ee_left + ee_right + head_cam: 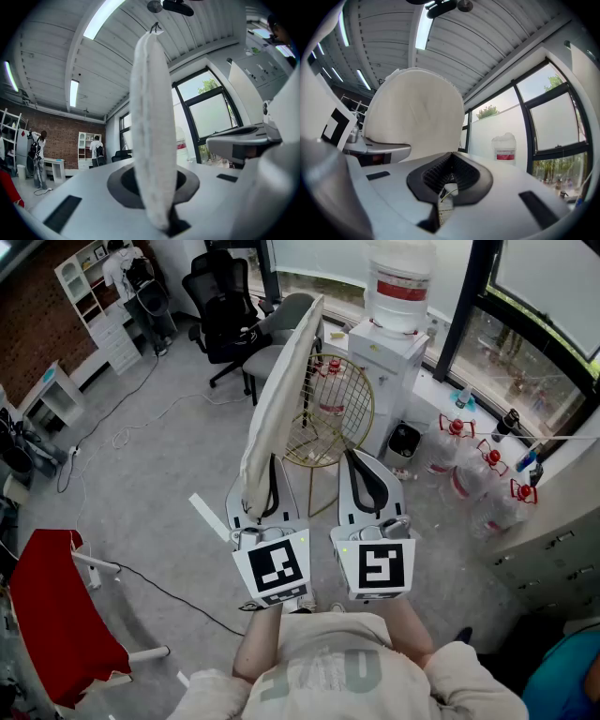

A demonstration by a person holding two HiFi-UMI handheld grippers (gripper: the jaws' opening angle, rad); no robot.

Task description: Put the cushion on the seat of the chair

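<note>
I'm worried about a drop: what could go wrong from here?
Only the left gripper pinches the cushion, by one edge, so it might flop or slip out. The wire chair stands close beside the water dispenser, so the cushion could catch there.

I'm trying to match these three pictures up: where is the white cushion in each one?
Head view: cushion at centre, standing on edge in the left gripper.
Left gripper view: cushion edge-on, mid-frame, between the jaws.
Right gripper view: cushion broadside, upper left.
Shared landmark: the red-labelled water bottle by the window.
</note>
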